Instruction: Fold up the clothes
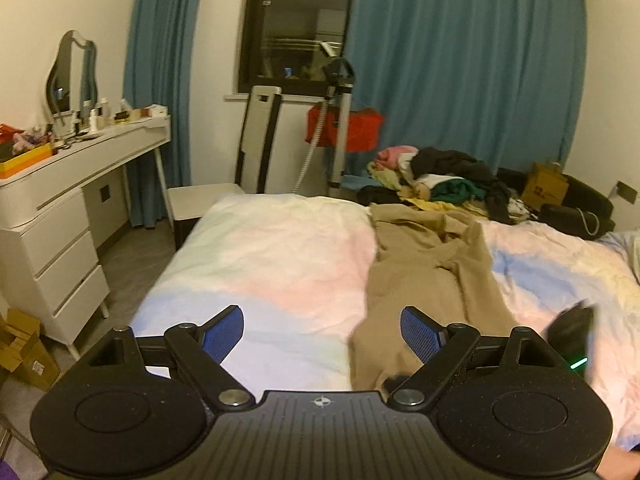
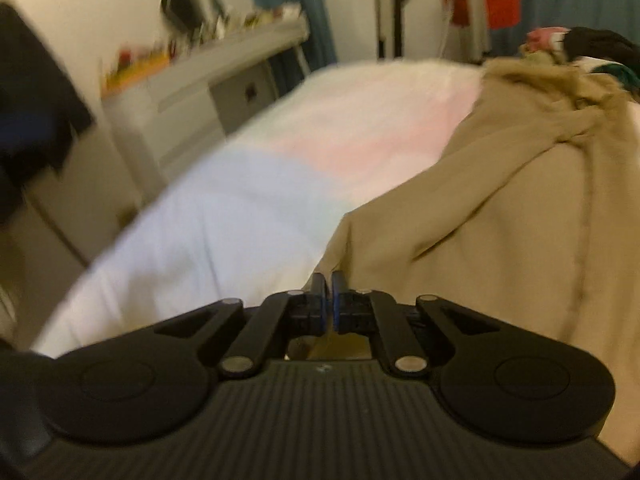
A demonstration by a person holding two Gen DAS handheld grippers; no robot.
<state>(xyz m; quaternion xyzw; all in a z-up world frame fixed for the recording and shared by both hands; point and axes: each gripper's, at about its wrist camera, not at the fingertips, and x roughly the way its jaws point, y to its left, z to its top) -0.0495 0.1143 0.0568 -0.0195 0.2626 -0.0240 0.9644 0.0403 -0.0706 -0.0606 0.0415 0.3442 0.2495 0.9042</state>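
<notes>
A tan garment lies lengthwise on the bed, crumpled near its far end. My left gripper is open and empty, held above the bed's near edge just left of the garment's near end. My right gripper is shut on the near left corner of the tan garment, which stretches away to the right in the blurred right wrist view. The right gripper also shows as a dark blur at the right of the left wrist view.
A pile of mixed clothes sits at the bed's far right. A white dresser with a mirror and clutter stands left of the bed. Cardboard boxes sit on the floor at left. A tripod and blue curtains stand behind.
</notes>
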